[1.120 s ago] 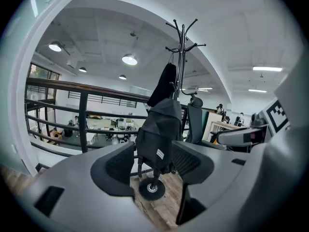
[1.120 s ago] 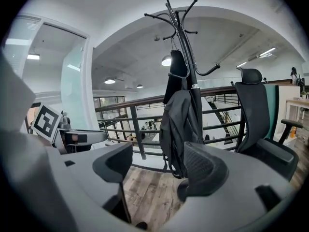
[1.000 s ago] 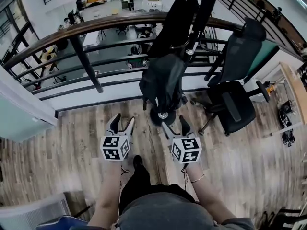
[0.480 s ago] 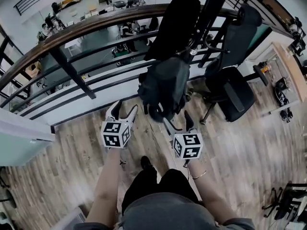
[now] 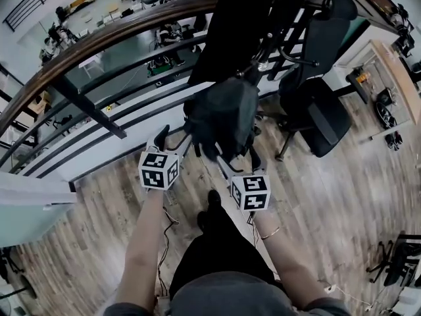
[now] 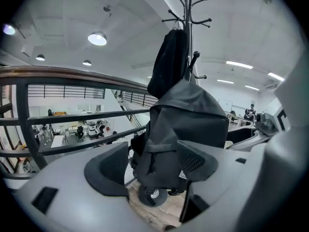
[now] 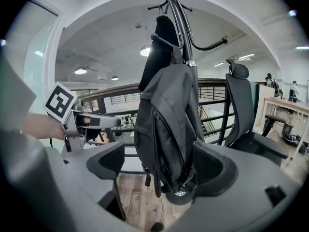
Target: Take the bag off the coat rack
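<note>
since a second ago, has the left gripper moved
Yes: left gripper, jaws just opened wider with nothing between, moved toward the hanging dark grey backpack.

The bag [image 5: 223,114] hung on the coat rack [image 5: 286,5], just before the railing [image 5: 99,38]; a garment [image 5: 233,25] hung above it, a chair [image 5: 322,120] to its right.

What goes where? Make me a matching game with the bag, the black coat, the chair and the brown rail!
Things
1. bag
2. black coat
3. office chair
4. brown rail

Places
A. on the wooden floor, beside the coat rack
B. high up on the coat rack
C. behind the coat rack, in a long curve
D. low on the coat rack, under the coat

Right pairs: 1-D, 2-B, 3-A, 4-C
</note>
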`<control>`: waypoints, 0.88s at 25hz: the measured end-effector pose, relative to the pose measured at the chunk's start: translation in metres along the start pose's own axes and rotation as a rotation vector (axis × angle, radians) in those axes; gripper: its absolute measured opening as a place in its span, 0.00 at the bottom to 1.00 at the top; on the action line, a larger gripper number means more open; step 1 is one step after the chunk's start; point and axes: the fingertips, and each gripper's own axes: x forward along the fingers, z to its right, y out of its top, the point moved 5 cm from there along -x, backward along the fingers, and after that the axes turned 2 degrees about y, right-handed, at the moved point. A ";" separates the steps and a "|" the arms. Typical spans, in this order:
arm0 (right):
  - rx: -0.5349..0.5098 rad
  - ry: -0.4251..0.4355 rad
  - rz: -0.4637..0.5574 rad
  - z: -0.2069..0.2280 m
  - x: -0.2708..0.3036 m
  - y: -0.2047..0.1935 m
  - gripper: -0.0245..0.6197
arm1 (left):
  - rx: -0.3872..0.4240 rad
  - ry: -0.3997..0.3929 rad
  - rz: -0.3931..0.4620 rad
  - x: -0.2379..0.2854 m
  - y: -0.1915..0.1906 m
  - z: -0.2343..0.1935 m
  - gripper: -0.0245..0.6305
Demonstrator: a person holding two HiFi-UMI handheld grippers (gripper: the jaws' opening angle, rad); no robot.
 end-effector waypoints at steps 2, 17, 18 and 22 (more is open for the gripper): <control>0.008 -0.005 -0.004 0.004 0.009 0.001 0.70 | 0.019 -0.025 -0.006 0.013 0.005 -0.002 0.50; 0.001 -0.010 -0.039 0.020 0.046 -0.001 0.66 | 0.124 -0.265 -0.069 0.091 0.013 0.000 0.50; 0.001 -0.006 -0.042 0.021 0.047 -0.001 0.65 | 0.133 -0.283 -0.071 0.093 0.013 0.000 0.50; 0.008 -0.013 -0.040 0.026 0.052 0.001 0.61 | 0.145 -0.351 -0.072 0.098 0.014 0.003 0.50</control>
